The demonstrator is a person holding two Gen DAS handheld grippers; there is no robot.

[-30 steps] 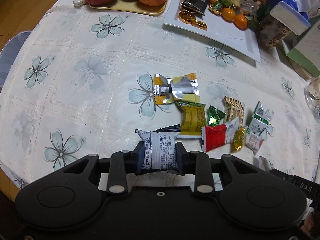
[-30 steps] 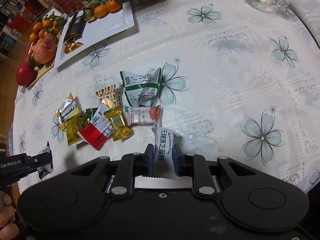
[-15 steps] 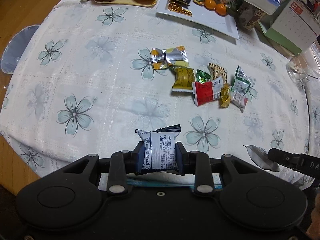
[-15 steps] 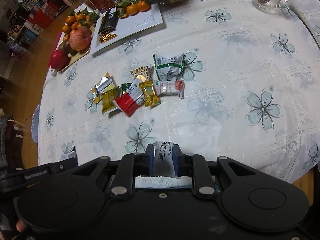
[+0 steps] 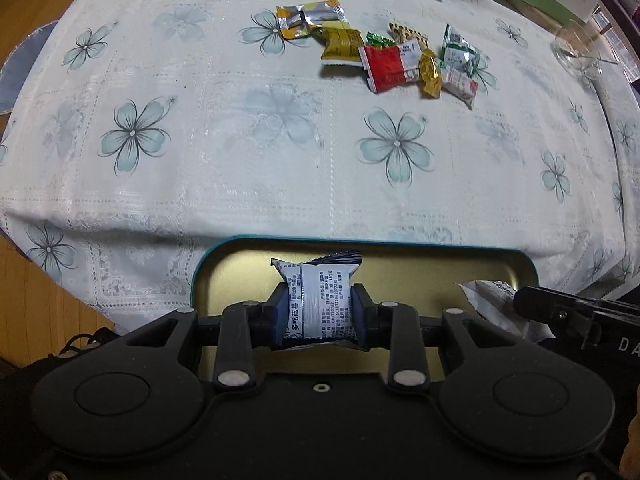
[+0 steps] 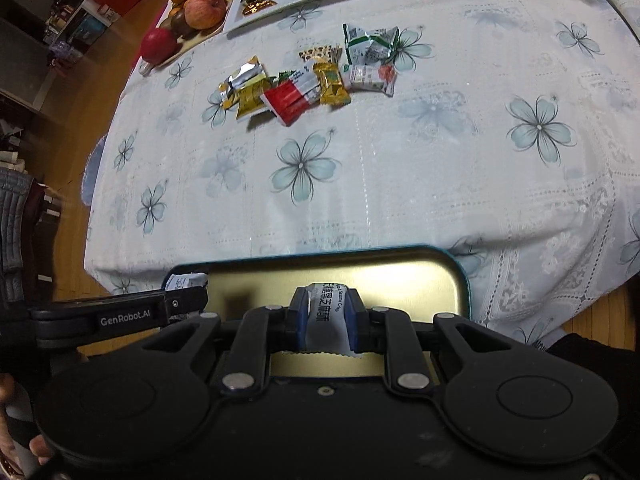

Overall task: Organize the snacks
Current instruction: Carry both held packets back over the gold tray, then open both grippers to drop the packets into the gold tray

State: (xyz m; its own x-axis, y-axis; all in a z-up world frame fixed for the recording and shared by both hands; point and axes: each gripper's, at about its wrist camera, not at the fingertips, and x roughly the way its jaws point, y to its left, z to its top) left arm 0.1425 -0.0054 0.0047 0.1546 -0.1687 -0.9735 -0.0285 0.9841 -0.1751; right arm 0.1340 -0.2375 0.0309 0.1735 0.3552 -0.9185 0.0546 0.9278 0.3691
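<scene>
Hovering over the tin [image 5: 516, 264], both grippers are carrying one packet each, so the step in hand is judged to be the drop into the container. The left gripper [image 5: 319, 312] is clamped on a white packet [image 5: 318, 300] with blue print, its pads pressing the two flat sides; the right gripper [image 6: 324, 320] is squeezed nearly together on a slim white sachet [image 6: 325, 316] standing edge-on between the pads. Both loads are sitting above the tin's floor, left packet toward the left end, sachet toward the middle. The next move is judged to call for lowering a little and parting each claw so the packets are falling flat inside the rim, with the two tools kept from knocking each other, since they are working close side by side. The tin is a shallow rounded rectangle, dull gold inside with a teal lip, and it is sitting off the near edge of the table [image 6: 440, 200]. The cloth is white, embossed, printed with pale blue flowers, and draping over the edge. The remaining snacks [image 5: 384, 62] are lying in a loose cluster far across the cloth: crinkled foil and plastic wrappers, silver-yellow, gold, red, green-and-white, some overlapping. These soft pillows are likely to be deforming under grip.
</scene>
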